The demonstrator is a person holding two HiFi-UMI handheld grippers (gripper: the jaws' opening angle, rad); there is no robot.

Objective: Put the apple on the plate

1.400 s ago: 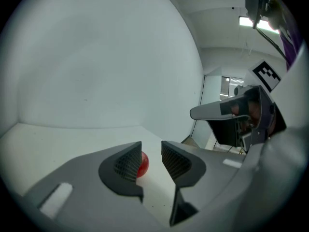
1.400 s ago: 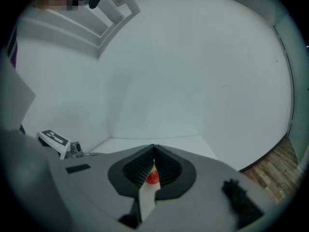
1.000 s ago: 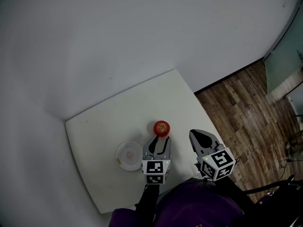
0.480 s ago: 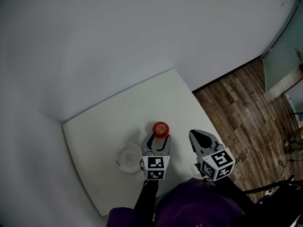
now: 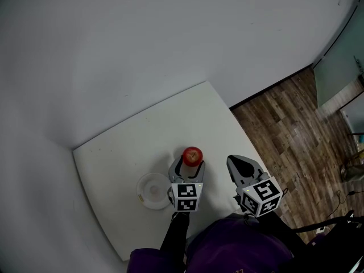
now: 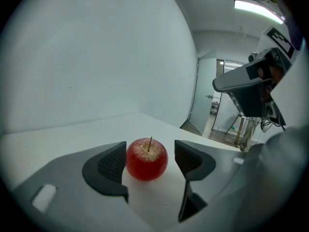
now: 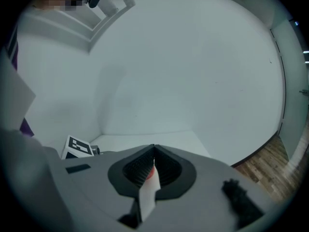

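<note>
So the white table [image 5: 122,152] is taking up most of the head view, pushed into a corner of plain walls. Both grippers are hovering over its near edge.

The left gripper [image 5: 188,167] is the one doing the work. Its jaws have just been opening and are now standing wide apart. The right gripper [image 5: 242,164] is sitting off to the right with its jaws pressed together and nothing held between them, so it's basically just parking there.

The plate [image 5: 152,190] is lying empty on the table, just beside the left gripper on its left side.

The apple [image 6: 147,159] is sitting on the table right between the left gripper's open jaws, straight ahead along the way it's pointing. The left pad looks like it's nearly brushing the skin, while a clear gap is showing on the right, so nothing is squeezing it yet. The apple's pretty much round and the stem [image 6: 150,143] is sticking straight up, so I'm guessing grip angle isn't mattering much.

The way I'm reading it, the left hand is far nearer both apple and plate, so it's looking like close, lift, then a short carry to the left.
</note>
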